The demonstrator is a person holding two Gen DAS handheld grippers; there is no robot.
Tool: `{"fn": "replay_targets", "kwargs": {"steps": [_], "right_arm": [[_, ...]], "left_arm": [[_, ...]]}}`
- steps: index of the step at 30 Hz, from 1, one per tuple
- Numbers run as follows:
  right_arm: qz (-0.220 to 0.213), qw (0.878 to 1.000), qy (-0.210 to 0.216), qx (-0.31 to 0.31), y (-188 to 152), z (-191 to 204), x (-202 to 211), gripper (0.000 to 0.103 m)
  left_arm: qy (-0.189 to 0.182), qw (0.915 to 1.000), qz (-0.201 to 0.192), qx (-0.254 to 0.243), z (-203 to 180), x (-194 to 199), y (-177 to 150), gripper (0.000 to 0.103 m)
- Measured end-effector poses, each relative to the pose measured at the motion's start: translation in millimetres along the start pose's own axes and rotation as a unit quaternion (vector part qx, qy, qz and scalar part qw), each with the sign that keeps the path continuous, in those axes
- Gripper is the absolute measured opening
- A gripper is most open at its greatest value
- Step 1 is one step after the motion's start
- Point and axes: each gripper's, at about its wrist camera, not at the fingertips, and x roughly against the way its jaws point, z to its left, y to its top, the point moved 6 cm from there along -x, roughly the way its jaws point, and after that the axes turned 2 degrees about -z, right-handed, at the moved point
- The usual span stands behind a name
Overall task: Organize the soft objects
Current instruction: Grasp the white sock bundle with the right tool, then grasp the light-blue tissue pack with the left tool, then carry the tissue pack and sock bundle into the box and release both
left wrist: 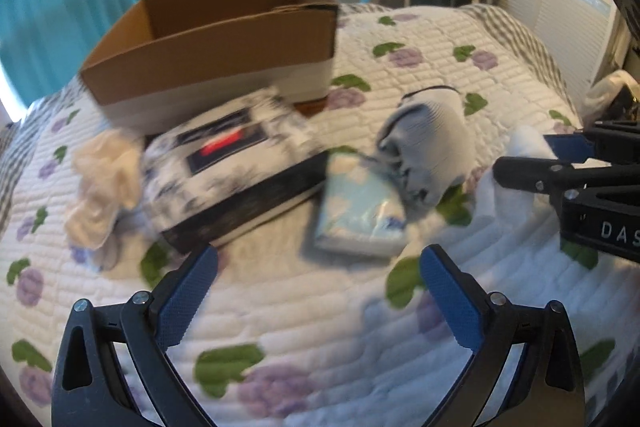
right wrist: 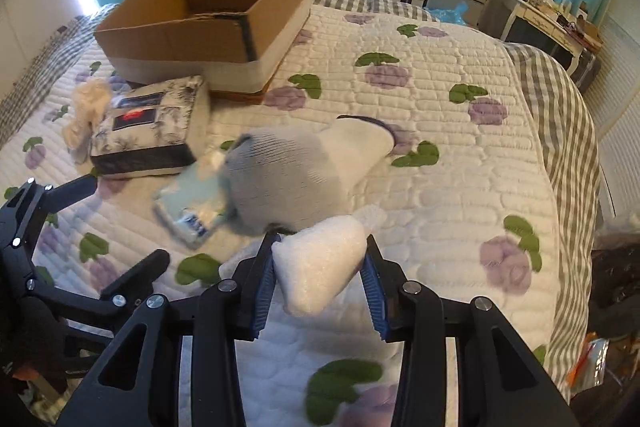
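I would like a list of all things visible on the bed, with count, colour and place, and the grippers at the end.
cardboard box: 1, brown, far left of bed, open top
patterned pack: 1, white and dark, in front of the box
cream cloth: 1, left of that pack
tissue pack: 1, light blue, bed centre
sock: 1, grey-white, beside tissue pack
quilt: 1, white with purple flowers
white foam piece: 1, between right fingers
left gripper: open, empty
right gripper: shut on foam

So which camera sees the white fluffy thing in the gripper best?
The right wrist view. There the white foam piece sits close up between the right gripper's blue pads, fully in sight. The left wrist view only catches it at the far right edge, blurred, mostly behind the other gripper's black fingers.
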Motion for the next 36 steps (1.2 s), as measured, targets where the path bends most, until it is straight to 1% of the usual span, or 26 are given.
{"fn": "replay_targets", "kwargs": {"steps": [1, 3, 5, 7, 8, 9, 10, 11, 12, 17, 21, 24, 28, 32, 36], "right_arm": [[0.0, 1.0, 0.003, -0.001, 1, -2, -1, 0.039], [0.001, 1.0, 0.014, -0.005, 1, -2, -5, 0.039], [0.007, 1.0, 0.024, -0.008, -2, -1, -10, 0.04], [0.008, 1.0, 0.025, -0.009, -4, 0, -12, 0.04], [0.006, 1.0, 0.028, -0.009, -3, 1, -12, 0.04], [0.005, 0.999, 0.03, -0.01, -3, 1, -12, 0.04], [0.004, 0.999, 0.033, -0.013, -3, 1, -12, 0.04], [0.005, 0.999, 0.036, -0.017, -3, 0, -13, 0.04], [0.006, 0.999, 0.038, -0.021, -3, -1, -14, 0.04], [0.003, 0.999, 0.038, -0.033, -2, -4, -14, 0.04], [0.001, 0.999, 0.025, -0.023, -2, -1, -14, 0.04], [-0.008, 1.0, 0.013, -0.013, -1, 1, -9, 0.04], [-0.029, 1.0, 0.002, -0.008, 2, 2, 6, 0.04], [-0.046, 0.999, 0.0, -0.009, 5, 11, 28, 0.04], [-0.068, 0.998, 0.001, 0.002, 13, 27, 52, 0.04]], "left_arm": [[-0.002, 1.0, -0.001, -0.003, -4, -3, 3, 0.102], [-0.007, 0.9999, 0.002, -0.009, -12, -10, 8, 0.094], [-0.015, 0.9997, 0.013, -0.01, -19, -21, 10, 0.084], [-0.021, 0.9993, 0.03, -0.012, -24, -31, 10, 0.08], [-0.024, 0.999, 0.037, -0.012, -26, -36, 9, 0.073], [-0.026, 0.9987, 0.043, -0.011, -28, -41, 9, 0.07], [-0.025, 0.9987, 0.044, -0.01, -28, -44, 9, 0.063], [-0.025, 0.9986, 0.045, -0.01, -29, -45, 9, 0.055], [-0.024, 0.9987, 0.044, -0.011, -29, -47, 9, 0.053], [-0.033, 0.999, 0.03, -0.005, -27, -43, 10, 0.051], [-0.039, 0.9991, 0.018, -0.005, -24, -33, 8, 0.05], [-0.041, 0.9991, 0.009, -0.008, -23, -24, 8, 0.05], [-0.049, 0.9988, -0.002, -0.005, -18, -4, 7, 0.05], [-0.044, 0.9988, -0.019, -0.002, -7, 21, 9, 0.05], [-0.033, 0.9988, -0.036, 0.009, 8, 42, 12, 0.05]]}}
